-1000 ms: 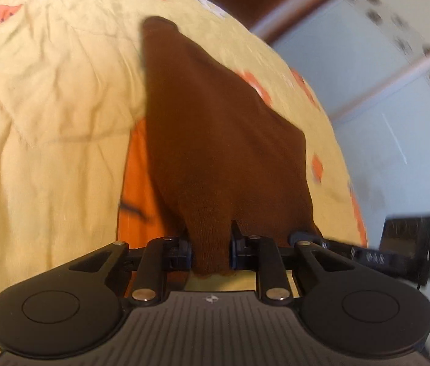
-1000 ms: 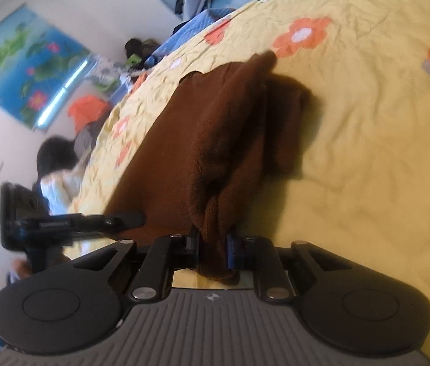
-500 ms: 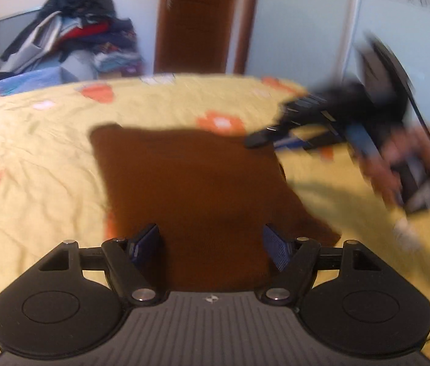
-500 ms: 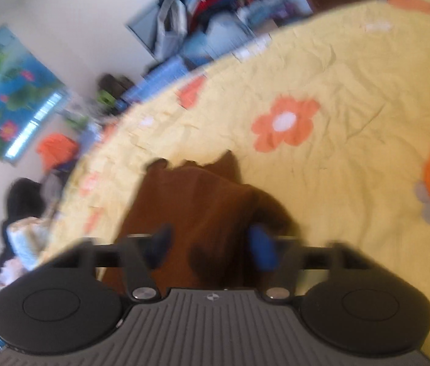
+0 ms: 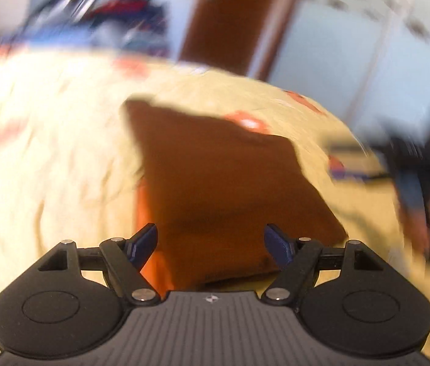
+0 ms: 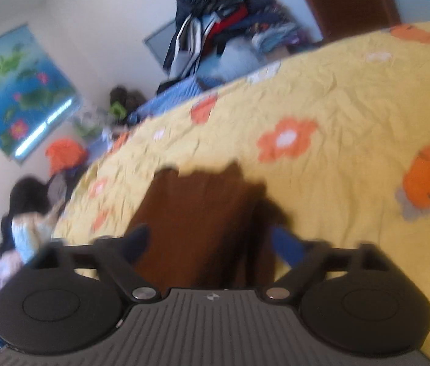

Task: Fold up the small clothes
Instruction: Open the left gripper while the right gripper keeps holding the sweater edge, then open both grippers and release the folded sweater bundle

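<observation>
A brown knitted garment [image 5: 224, 180] lies flat on the yellow flowered bedspread [image 5: 53, 167]. In the left wrist view my left gripper [image 5: 211, 244] is open and empty just above its near edge. In the right wrist view the same garment [image 6: 196, 216] lies ahead of my right gripper [image 6: 211, 244], which is open and empty over its near end. Both views are blurred by motion. The right gripper and the hand holding it show as a dark blur at the right of the left view [image 5: 413, 164].
A pile of clothes [image 6: 224, 30] sits beyond the bed's far edge, by a brown door [image 5: 233, 21]. A person [image 6: 28, 219] sits on the floor left of the bed. A blue picture [image 6: 16, 91] hangs on the wall.
Both grippers were shut on the brown garment a second ago. They have opened, let it drop flat on the bed, and drawn back and up.
</observation>
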`<state>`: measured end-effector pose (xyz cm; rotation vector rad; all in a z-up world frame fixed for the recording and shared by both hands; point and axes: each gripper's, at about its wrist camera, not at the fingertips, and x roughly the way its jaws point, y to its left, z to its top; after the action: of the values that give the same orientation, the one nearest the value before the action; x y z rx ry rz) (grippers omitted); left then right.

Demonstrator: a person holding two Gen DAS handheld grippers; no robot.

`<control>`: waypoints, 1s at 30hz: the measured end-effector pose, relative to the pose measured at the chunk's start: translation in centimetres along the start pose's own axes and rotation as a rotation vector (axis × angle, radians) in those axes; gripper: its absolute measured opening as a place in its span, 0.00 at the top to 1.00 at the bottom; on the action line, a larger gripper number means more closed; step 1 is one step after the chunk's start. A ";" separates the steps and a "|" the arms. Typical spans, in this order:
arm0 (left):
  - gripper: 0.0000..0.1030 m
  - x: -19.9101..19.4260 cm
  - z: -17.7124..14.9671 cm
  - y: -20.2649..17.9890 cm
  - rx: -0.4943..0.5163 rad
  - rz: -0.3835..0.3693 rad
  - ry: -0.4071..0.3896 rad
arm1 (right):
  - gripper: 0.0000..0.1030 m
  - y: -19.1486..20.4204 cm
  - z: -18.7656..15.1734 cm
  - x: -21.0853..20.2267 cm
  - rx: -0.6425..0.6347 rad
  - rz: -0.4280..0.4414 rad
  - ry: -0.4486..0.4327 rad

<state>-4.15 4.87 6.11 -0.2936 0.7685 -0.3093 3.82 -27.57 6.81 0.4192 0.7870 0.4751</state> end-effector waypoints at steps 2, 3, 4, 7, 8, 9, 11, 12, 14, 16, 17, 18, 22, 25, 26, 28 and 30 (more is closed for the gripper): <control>0.26 1.4 0.6 2.2 -0.150 -0.016 0.070 | 0.16 -1.3 -1.6 0.8 0.086 0.037 0.075; 0.26 2.4 0.9 3.1 -0.209 -0.058 0.108 | 0.26 -2.1 -2.4 1.7 0.153 0.082 0.113; 0.27 3.2 0.9 3.6 -0.248 -0.103 0.117 | 0.32 -2.7 -3.0 2.6 0.213 0.126 0.153; 0.40 4.5 1.5 3.0 -0.256 -0.143 0.158 | 0.67 -2.8 -4.3 3.9 0.251 0.174 0.192; 0.72 4.8 1.8 2.7 -0.250 -0.121 0.184 | 0.72 -2.7 -4.3 3.7 0.250 0.173 0.197; 0.79 4.6 1.7 2.6 -0.242 -0.124 0.203 | 0.75 -2.5 -4.3 3.1 0.231 0.183 0.197; 0.82 3.3 1.3 2.8 -0.228 -0.145 0.198 | 0.77 -1.9 -4.2 1.3 0.174 0.199 0.191; 0.82 2.6 1.0 2.9 -0.219 -0.160 0.204 | 0.78 -1.8 -4.4 0.4 0.159 0.208 0.196; 0.82 2.0 0.0 3.0 -0.191 -0.157 0.217 | 0.79 -2.2 -5.4 0.2 0.150 0.194 0.225; 0.80 2.5 -0.7 3.2 -0.165 -0.126 0.211 | 0.83 -2.7 -6.4 0.6 0.139 0.188 0.218; 0.78 2.4 -0.7 3.1 -0.159 -0.127 0.199 | 0.81 -3.0 -6.5 0.4 0.167 0.197 0.208; 0.73 2.0 -0.4 2.8 -0.149 -0.113 0.196 | 0.72 -3.0 -6.1 0.2 0.190 0.203 0.220; 0.57 -2.0 0.8 -0.6 0.079 0.055 0.015 | 0.47 -1.0 -2.7 -3.0 0.076 0.085 0.051; 0.27 -1.7 1.4 -4.7 0.293 0.087 -0.074 | 0.46 1.6 0.6 -2.2 -0.006 0.080 -0.022; 0.27 -0.7 1.5 -5.6 0.315 0.066 -0.063 | 0.46 2.3 1.5 -1.1 -0.022 0.103 -0.017; 0.27 2.7 1.7 -6.3 0.311 0.033 0.025 | 0.33 3.4 2.7 1.9 -0.052 0.124 0.024; 0.27 5.5 1.0 -6.7 0.330 0.083 0.074 | 0.26 3.8 3.0 5.3 -0.100 0.090 0.092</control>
<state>-0.78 -3.13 5.80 0.0608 0.7866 -0.3644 8.37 -22.07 7.68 0.3429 0.8317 0.6182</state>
